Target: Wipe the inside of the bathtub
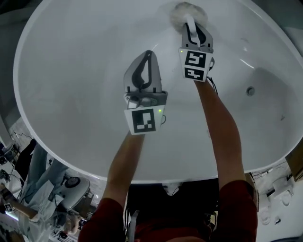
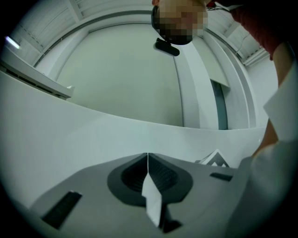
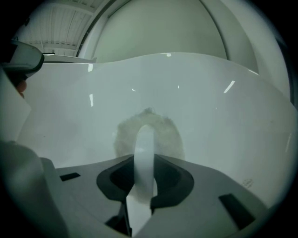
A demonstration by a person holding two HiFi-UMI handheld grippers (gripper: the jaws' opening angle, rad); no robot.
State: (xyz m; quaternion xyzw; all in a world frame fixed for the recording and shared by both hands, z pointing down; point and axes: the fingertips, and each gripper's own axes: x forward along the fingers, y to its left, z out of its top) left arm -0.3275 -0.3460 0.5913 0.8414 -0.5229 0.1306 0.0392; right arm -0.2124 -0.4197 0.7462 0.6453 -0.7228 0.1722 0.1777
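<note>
The white oval bathtub (image 1: 71, 85) fills the head view. My right gripper (image 1: 191, 27) is at the tub's far end, shut on the white handle (image 3: 144, 148) of a round fluffy grey-white scrub pad (image 1: 179, 12). In the right gripper view the scrub pad (image 3: 171, 135) lies flat against the tub's inner wall (image 3: 223, 121), just beyond the right gripper (image 3: 144, 160). My left gripper (image 1: 147, 57) hangs over the middle of the tub, shut with nothing in it. The left gripper view shows the left gripper (image 2: 147, 160) pointing up past the tub rim (image 2: 93, 125) toward the ceiling.
A round metal fitting (image 1: 250, 90) sits in the tub wall at the right. The near rim (image 1: 156, 176) runs under my forearms. Outside the tub at lower left stands a person in light clothes (image 1: 40, 177) amid gear on the floor.
</note>
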